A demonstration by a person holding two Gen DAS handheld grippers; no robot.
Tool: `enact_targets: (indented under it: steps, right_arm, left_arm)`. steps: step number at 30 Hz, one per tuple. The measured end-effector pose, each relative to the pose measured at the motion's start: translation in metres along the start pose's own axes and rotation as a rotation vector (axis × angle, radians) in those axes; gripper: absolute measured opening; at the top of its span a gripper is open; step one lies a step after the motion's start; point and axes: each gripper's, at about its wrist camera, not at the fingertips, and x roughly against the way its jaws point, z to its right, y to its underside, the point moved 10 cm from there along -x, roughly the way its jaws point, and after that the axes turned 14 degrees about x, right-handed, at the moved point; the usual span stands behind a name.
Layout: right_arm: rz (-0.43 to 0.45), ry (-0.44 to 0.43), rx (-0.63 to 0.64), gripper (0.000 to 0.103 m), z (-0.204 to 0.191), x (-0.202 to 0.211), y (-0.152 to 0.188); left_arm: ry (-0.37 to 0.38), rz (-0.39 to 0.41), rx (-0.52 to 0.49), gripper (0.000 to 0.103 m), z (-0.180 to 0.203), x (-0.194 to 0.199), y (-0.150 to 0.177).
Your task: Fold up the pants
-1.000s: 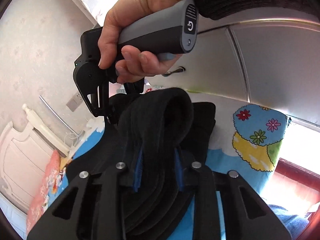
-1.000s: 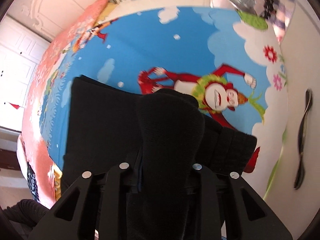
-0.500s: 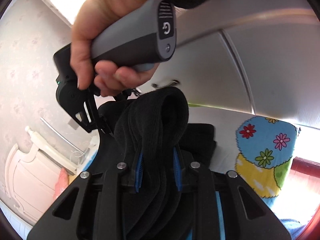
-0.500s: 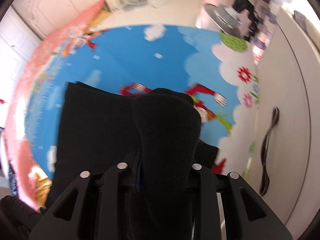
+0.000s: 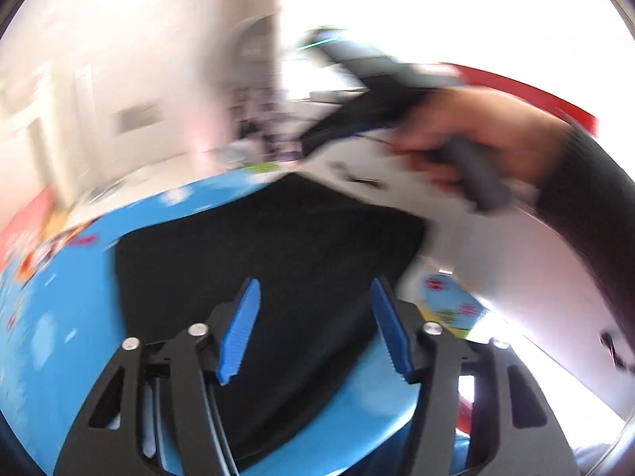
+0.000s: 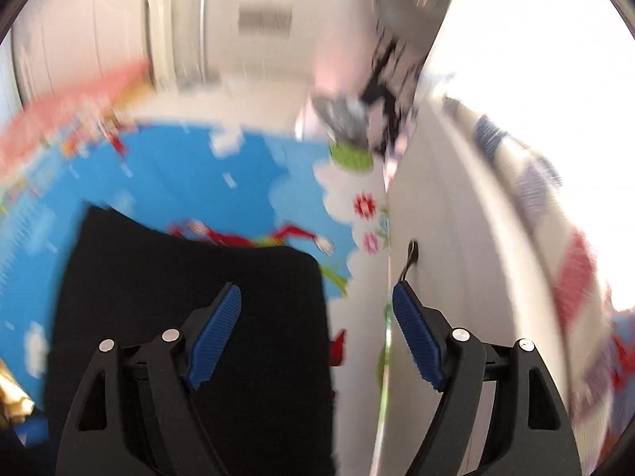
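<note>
The black pants [image 5: 270,261] lie folded flat on the blue cartoon-print bed sheet [image 5: 59,341]. They also show in the right wrist view [image 6: 190,277]. My left gripper [image 5: 315,297] is open and empty above the pants' near edge. My right gripper [image 6: 315,305] is open and empty, over the pants' right edge. In the left wrist view the right gripper [image 5: 345,131] appears blurred at the far side, held by a hand [image 5: 476,139]. Both views are motion-blurred.
A white wardrobe [image 6: 456,277] with a dark handle [image 6: 408,258] stands right beside the bed. A white headboard [image 6: 79,39] and a pink pillow [image 6: 59,119] are at the far end. A cluttered nightstand [image 6: 381,111] sits in the corner.
Both grippers have let go of the bunched pants and opened. The pants now lie flat on the sheet. Both grippers have pulled back and swung quickly.
</note>
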Motion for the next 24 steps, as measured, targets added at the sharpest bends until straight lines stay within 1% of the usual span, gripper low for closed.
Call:
enact_targets:
  steps: [1, 2, 3, 4, 5, 6, 7, 9, 10, 12, 13, 14, 15, 16, 17, 18, 19, 20, 21, 23, 24]
  right_arm:
    - [0.022, 0.011, 0.013, 0.075, -0.005, 0.011, 0.001]
    - [0.034, 0.045, 0.040, 0.072, -0.010, 0.022, 0.007]
    - [0.034, 0.085, 0.047, 0.071, -0.011, 0.028, 0.014]
    - [0.029, 0.112, 0.034, 0.069, -0.012, 0.033, 0.024]
    - [0.018, 0.112, -0.002, 0.062, -0.014, 0.034, 0.038]
    - [0.004, 0.104, -0.025, 0.056, -0.016, 0.033, 0.050]
    - [-0.014, 0.093, -0.045, 0.053, -0.018, 0.029, 0.061]
    - [-0.069, 0.075, -0.089, 0.040, -0.021, 0.013, 0.088]
    - [-0.104, 0.066, -0.121, 0.040, -0.020, 0.003, 0.100]
    - [-0.124, 0.067, -0.133, 0.040, -0.023, -0.002, 0.110]
    - [-0.136, 0.079, -0.124, 0.040, -0.025, -0.004, 0.114]
    - [-0.143, 0.088, -0.130, 0.040, -0.026, -0.007, 0.118]
    - [-0.143, 0.090, -0.143, 0.040, -0.026, -0.008, 0.119]
    - [-0.144, 0.093, -0.152, 0.040, -0.027, -0.008, 0.120]
    - [-0.145, 0.102, -0.150, 0.040, -0.027, -0.009, 0.120]
    - [-0.146, 0.106, -0.151, 0.040, -0.027, -0.009, 0.119]
    - [-0.148, 0.108, -0.158, 0.040, -0.027, -0.009, 0.120]
    - [-0.148, 0.110, -0.164, 0.040, -0.027, -0.010, 0.121]
    - [-0.147, 0.110, -0.166, 0.040, -0.028, -0.009, 0.122]
    - [-0.145, 0.104, -0.181, 0.040, -0.027, -0.008, 0.124]
    - [-0.144, 0.101, -0.185, 0.040, -0.027, -0.009, 0.125]
  left_arm:
    - [-0.023, -0.014, 0.033, 0.036, -0.015, 0.000, -0.002]
    - [-0.039, -0.030, 0.065, 0.032, -0.029, -0.003, -0.003]
    - [-0.057, -0.040, 0.090, 0.028, -0.041, -0.007, -0.005]
    - [-0.065, -0.063, 0.093, 0.027, -0.048, -0.013, 0.000]
    - [-0.065, -0.099, 0.087, 0.027, -0.055, -0.017, 0.009]
    - [-0.048, -0.222, 0.070, 0.028, -0.054, -0.040, 0.029]
    - [-0.048, -0.309, 0.060, 0.028, -0.055, -0.053, 0.045]
    - [-0.041, -0.283, 0.082, 0.028, -0.061, -0.054, 0.044]
    - [-0.035, -0.292, 0.089, 0.028, -0.063, -0.053, 0.041]
    - [-0.023, -0.286, 0.085, 0.028, -0.067, -0.048, 0.027]
    - [-0.013, -0.255, 0.071, 0.029, -0.064, -0.044, 0.014]
    - [-0.007, -0.220, 0.050, 0.031, -0.055, -0.042, 0.005]
    - [0.016, -0.168, 0.000, 0.044, -0.049, -0.044, -0.017]
    - [0.040, -0.150, -0.035, 0.064, -0.038, -0.049, -0.026]
    - [0.055, -0.132, -0.084, 0.068, -0.031, -0.058, -0.037]
    - [0.027, -0.103, -0.151, 0.068, -0.025, -0.069, -0.052]
    - [-0.002, -0.093, -0.192, 0.068, -0.021, -0.081, -0.065]
    - [-0.014, -0.097, -0.200, 0.068, -0.021, -0.091, -0.074]
    - [-0.022, -0.128, -0.173, 0.065, -0.018, -0.107, -0.084]
    - [0.006, -0.224, -0.110, 0.037, -0.015, -0.145, -0.095]
    - [0.006, -0.252, -0.104, 0.018, -0.015, -0.159, -0.099]
